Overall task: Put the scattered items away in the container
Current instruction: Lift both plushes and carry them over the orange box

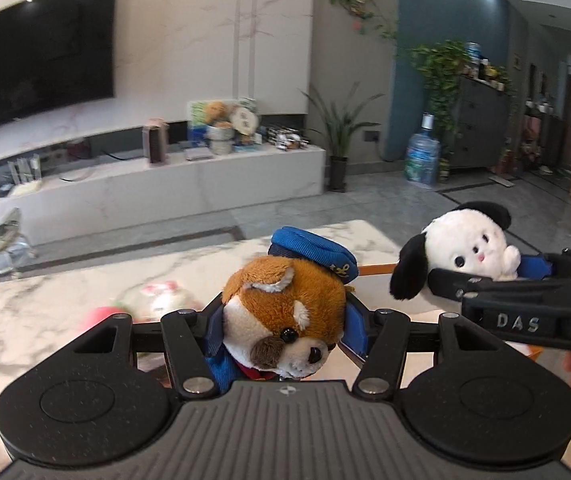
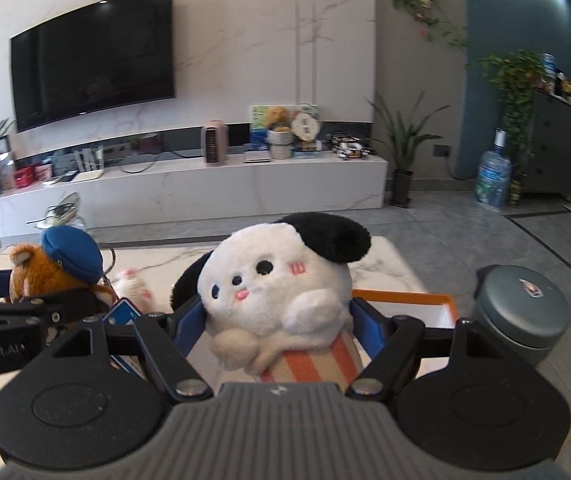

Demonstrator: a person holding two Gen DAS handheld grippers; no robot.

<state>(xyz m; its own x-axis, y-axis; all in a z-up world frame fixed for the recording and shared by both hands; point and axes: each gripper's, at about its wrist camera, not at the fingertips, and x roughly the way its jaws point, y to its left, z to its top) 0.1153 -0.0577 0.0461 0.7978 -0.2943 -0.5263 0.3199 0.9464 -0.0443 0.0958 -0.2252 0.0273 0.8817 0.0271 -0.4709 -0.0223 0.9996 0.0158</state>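
Observation:
My left gripper [image 1: 281,320] is shut on a brown plush animal with a blue cap [image 1: 285,304], held above the marble table [image 1: 65,304]. My right gripper [image 2: 275,316] is shut on a white plush dog with black ears [image 2: 281,280], its striped body hanging below the fingers. Each toy also shows in the other view: the white dog [image 1: 465,248] to the right, the brown animal [image 2: 57,272] to the left. An orange-rimmed white container [image 2: 413,304] sits just beyond the right gripper; its rim [image 1: 377,269] peeks between the toys.
A blurred pink-and-white soft toy [image 1: 153,300] lies on the table at left, seen small [image 2: 133,284] from the right. A grey round canister [image 2: 525,312] stands right of the container. A blue card [image 2: 123,314] lies near the left fingers. Beyond the table are floor and a TV bench.

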